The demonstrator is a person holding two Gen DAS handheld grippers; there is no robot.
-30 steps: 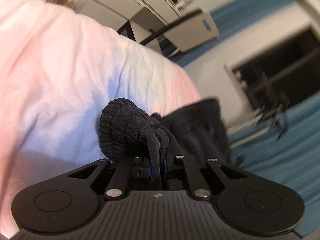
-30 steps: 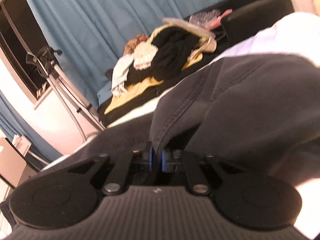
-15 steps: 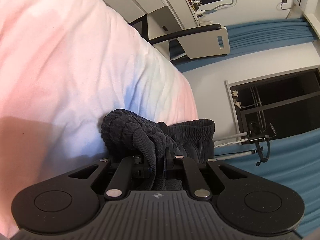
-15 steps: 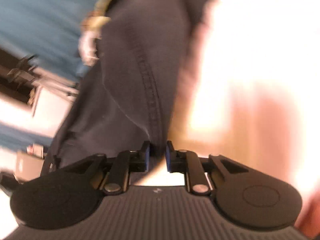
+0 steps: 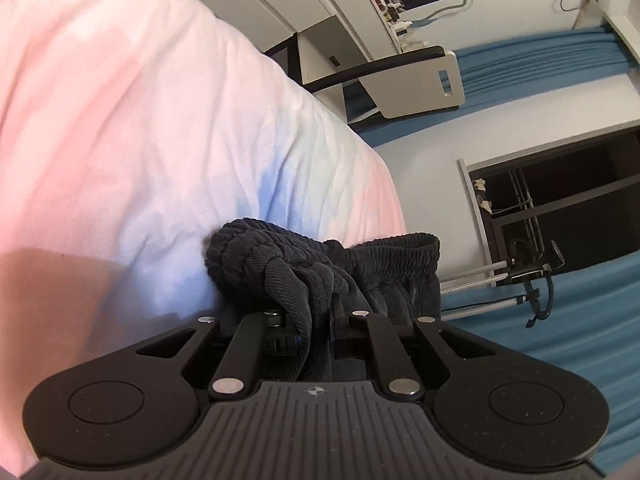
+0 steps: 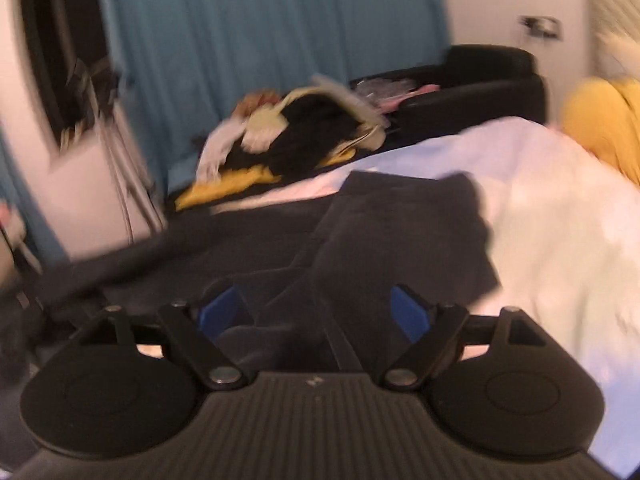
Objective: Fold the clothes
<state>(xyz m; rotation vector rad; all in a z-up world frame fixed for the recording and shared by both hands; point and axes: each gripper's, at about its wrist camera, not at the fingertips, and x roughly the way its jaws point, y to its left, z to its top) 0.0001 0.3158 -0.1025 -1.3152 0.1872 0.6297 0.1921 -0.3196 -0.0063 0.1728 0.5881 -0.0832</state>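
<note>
Left tool (image 5: 316, 322) clamped on bunched waistband of dark trousers (image 5: 280, 264), right tool (image 6: 316, 312) opening, trousers lying loose between its jaws, pale bed cover (image 5: 140, 120) at ten o'clock.

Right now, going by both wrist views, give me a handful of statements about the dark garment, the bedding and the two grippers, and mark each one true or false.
1. The left gripper is clamped on the bunched ribbed waistband of the dark garment. True.
2. The right gripper is pinching the dark cloth. False: its blue-padded jaws are opening and stand wide; the cloth lies between them, not pressed.
3. The garment lies on a pale pink and white bed cover. True.
4. The curtain behind the bed is red. False: it is teal blue.
5. A heap of mixed clothes sits on the floor under a table. False: it lies on a black sofa.
</note>
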